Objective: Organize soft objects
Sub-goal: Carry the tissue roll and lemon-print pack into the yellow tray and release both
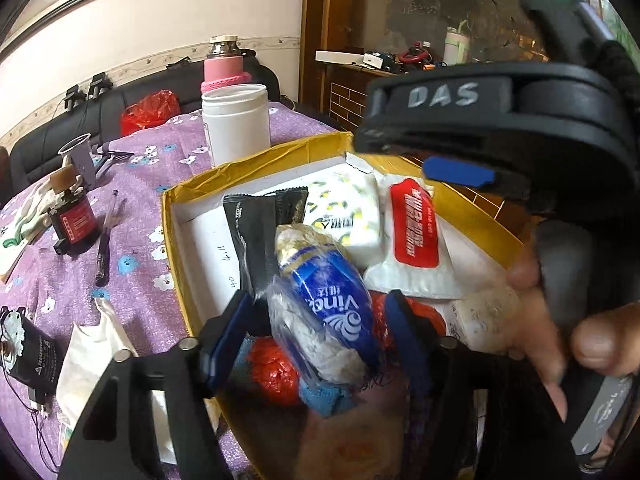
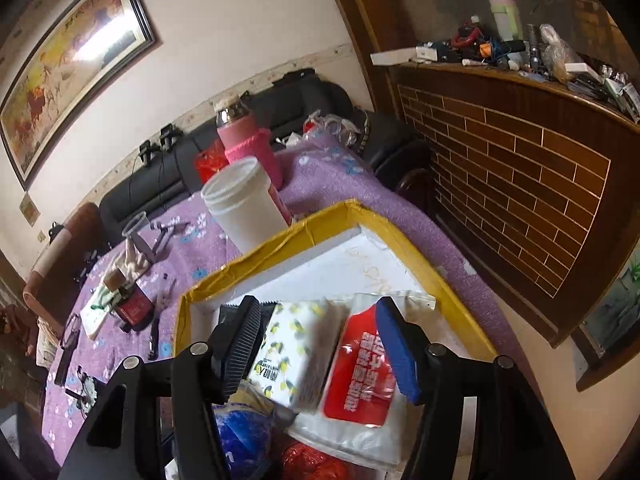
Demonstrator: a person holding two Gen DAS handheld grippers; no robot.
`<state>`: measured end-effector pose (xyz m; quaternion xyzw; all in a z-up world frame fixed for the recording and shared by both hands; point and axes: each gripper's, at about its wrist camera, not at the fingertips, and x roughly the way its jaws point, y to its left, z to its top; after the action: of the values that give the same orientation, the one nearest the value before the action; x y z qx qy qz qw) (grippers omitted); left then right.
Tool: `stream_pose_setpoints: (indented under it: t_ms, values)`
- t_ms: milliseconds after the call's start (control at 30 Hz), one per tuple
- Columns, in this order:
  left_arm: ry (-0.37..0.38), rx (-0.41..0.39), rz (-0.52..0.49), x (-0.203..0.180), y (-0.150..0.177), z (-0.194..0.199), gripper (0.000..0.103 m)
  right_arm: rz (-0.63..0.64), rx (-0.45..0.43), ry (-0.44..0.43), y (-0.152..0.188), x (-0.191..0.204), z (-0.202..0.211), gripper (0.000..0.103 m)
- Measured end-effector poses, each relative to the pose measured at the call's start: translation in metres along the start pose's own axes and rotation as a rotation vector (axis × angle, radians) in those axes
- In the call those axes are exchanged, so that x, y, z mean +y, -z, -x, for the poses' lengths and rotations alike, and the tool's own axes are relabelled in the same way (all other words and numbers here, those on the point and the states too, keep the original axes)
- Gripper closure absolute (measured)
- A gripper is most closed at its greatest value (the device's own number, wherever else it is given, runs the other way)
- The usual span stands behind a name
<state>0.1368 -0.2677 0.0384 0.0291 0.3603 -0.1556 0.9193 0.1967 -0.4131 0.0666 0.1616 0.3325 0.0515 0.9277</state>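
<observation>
A yellow-walled box (image 1: 176, 216) with a white floor sits on a purple flowered cloth (image 1: 132, 160), and the soft things lie packed in its near end; the left gripper (image 1: 320, 316) hangs over that end with its blue-padded fingers (image 1: 228, 332) spread either side of a blue tissue pack (image 1: 332, 296), the pack standing between them with a gap showing at each pad, so nothing is clamped; under the pack lie a red bag (image 1: 272, 368) and a blue cloth (image 1: 324, 400), and beyond it a black pouch (image 1: 252, 232), a lemon-print pack (image 1: 348, 216) and a white wipes pack (image 1: 416, 240) with a red label, the last two side by side and touching; the right gripper (image 2: 320, 344) hovers above those two packs with its jaws apart and nothing between the pads; in the left view it reaches in from the right, a hand (image 1: 560, 320) on its grip; behind the box stand a white jar (image 1: 236, 120) and a pink flask (image 1: 224, 64), and off to the left on the cloth a pen (image 1: 106, 236) lies beside a small red jar (image 1: 78, 220)
</observation>
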Motion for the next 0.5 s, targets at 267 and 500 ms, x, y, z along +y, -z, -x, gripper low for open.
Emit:
stream_pose_setpoints:
  t_ms: [267,500]
  values:
    - [-0.051,-0.014,-0.030,-0.008,-0.003,0.014,0.022,-0.027,-0.059,-0.007,-0.004,-0.006,0.017,0.038]
    - [-0.066,-0.018,-0.041,-0.004,0.000,0.050,0.022,-0.052,-0.068,-0.029,-0.005,-0.013,0.019,0.038]
